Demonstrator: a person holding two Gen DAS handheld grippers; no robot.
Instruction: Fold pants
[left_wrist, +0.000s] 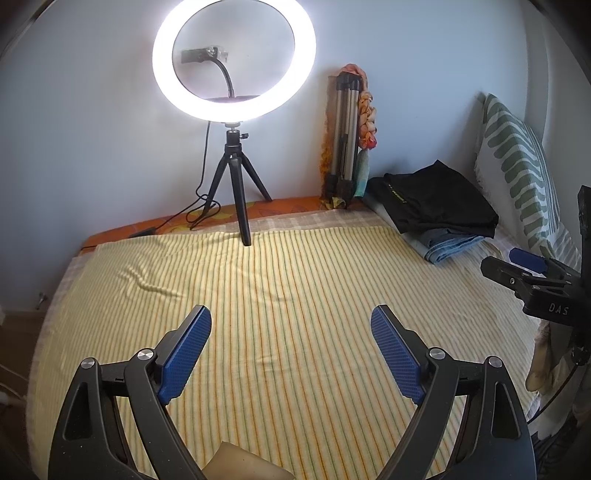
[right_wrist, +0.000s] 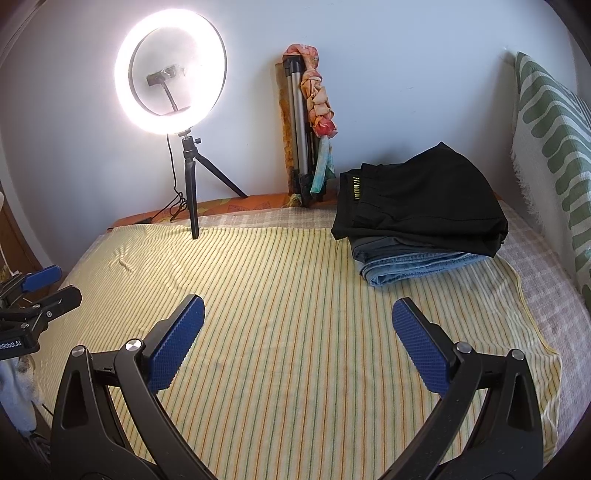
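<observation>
A stack of folded pants lies at the far right of the bed: black pants (right_wrist: 424, 206) on top, grey pants under them, blue jeans (right_wrist: 413, 267) at the bottom. The stack also shows in the left wrist view (left_wrist: 439, 210). My left gripper (left_wrist: 291, 350) is open and empty above the yellow striped sheet (left_wrist: 280, 295). My right gripper (right_wrist: 299, 347) is open and empty above the same sheet (right_wrist: 295, 295), short of the stack. The right gripper shows at the right edge of the left wrist view (left_wrist: 535, 280); the left gripper shows at the left edge of the right wrist view (right_wrist: 37, 295).
A lit ring light on a small black tripod (left_wrist: 236, 177) stands at the far edge of the bed, its cable trailing left. A folded silver tripod with cloth tied to it (left_wrist: 347, 147) leans on the wall. A green-patterned pillow (right_wrist: 554, 147) stands at the right.
</observation>
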